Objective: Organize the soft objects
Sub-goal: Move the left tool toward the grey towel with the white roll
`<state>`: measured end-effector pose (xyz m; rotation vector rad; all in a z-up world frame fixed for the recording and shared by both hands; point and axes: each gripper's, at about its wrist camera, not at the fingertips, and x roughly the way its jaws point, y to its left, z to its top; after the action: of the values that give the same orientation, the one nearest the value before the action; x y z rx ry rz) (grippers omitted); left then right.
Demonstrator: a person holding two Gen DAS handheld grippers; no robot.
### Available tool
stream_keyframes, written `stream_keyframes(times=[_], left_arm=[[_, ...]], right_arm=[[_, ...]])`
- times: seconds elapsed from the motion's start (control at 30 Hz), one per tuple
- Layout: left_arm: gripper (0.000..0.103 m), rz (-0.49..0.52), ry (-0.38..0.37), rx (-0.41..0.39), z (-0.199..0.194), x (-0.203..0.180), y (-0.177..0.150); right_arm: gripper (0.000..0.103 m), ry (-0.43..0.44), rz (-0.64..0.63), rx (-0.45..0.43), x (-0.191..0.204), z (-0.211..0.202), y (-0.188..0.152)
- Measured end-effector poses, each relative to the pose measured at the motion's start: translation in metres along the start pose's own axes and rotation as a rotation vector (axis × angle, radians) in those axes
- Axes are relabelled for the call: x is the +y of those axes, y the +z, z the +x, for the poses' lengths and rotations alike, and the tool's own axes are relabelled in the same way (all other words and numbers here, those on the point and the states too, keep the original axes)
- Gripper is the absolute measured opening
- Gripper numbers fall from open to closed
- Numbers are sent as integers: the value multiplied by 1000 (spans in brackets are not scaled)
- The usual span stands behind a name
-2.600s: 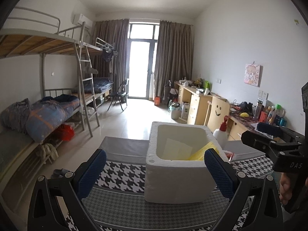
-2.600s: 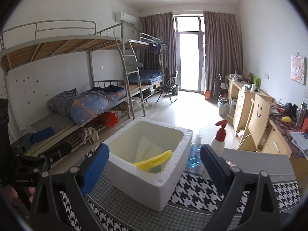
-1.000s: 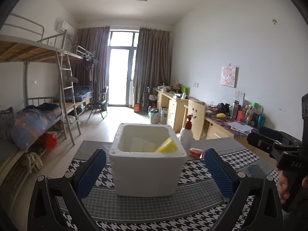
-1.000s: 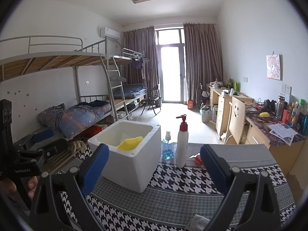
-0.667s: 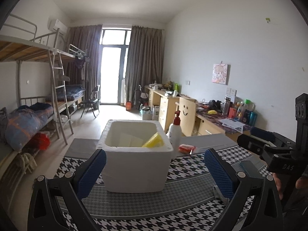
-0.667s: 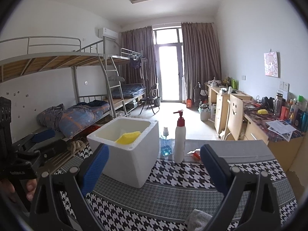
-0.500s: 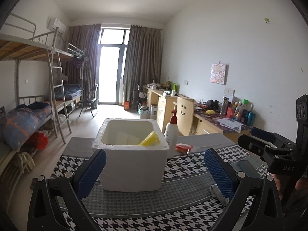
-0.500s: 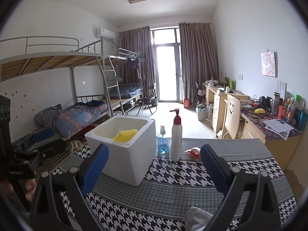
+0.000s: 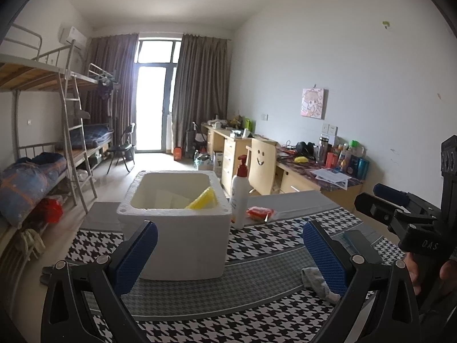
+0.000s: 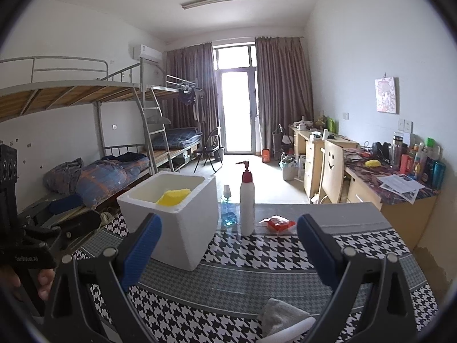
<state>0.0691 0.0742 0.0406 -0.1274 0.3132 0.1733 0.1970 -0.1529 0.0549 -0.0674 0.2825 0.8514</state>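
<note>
With both grippers open and empty, the right gripper (image 10: 228, 257) should come down slowly over the grey cloth (image 10: 281, 315) and pinch its middle.

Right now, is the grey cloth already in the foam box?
No, the grey cloth lies on the tablecloth near the right gripper, outside the foam box, which shows only a yellow sponge.
</note>
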Motion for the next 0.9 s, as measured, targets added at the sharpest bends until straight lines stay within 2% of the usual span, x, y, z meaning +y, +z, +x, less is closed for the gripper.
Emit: stream_keyframes(times=[0.9], left_arm=[[102,55,-57,17,7,-25,-7]], right_arm=[[97,-85,26,19,-16,-15,-12]])
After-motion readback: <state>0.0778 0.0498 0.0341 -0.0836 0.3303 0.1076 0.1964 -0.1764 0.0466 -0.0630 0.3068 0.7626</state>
